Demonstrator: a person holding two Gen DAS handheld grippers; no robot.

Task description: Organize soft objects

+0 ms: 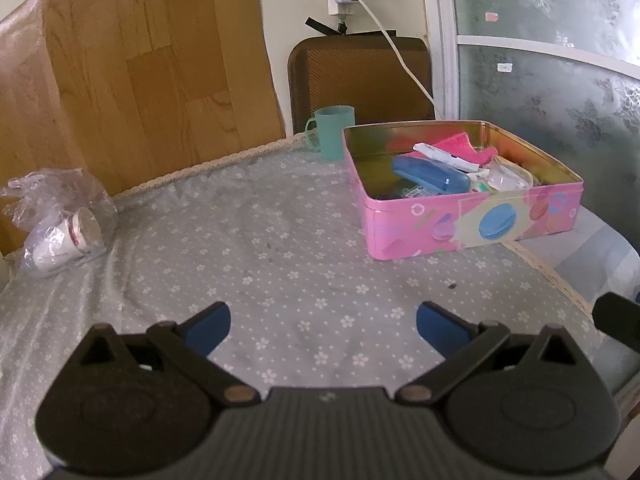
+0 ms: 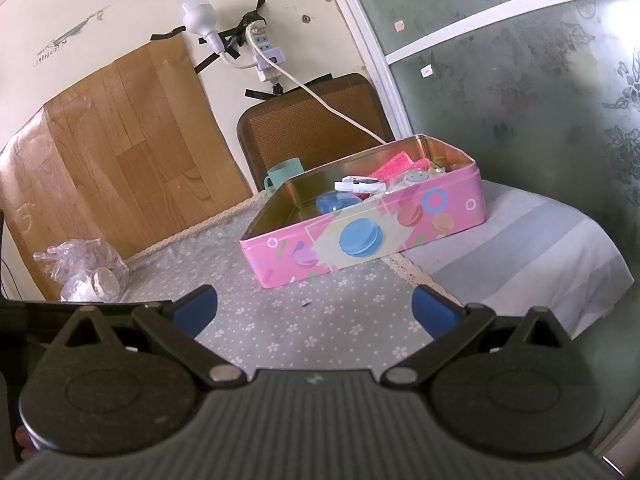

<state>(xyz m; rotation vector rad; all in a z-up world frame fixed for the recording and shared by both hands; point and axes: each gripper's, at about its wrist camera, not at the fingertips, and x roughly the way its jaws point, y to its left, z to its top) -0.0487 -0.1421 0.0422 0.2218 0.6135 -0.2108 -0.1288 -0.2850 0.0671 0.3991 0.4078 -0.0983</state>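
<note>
A pink tin box with macaron prints stands open on the flowered tablecloth. Inside it lie a pink cloth, a blue case, a white tube and clear plastic pieces. My left gripper hovers open over the cloth, well short of the box and to its left. My right gripper is also open and holds nothing, just in front of the box's near wall.
A teal mug stands behind the box. A clear plastic bag with paper cups lies at the far left by a wood-pattern panel. A brown chair back, a hanging cord and a frosted glass door border the table.
</note>
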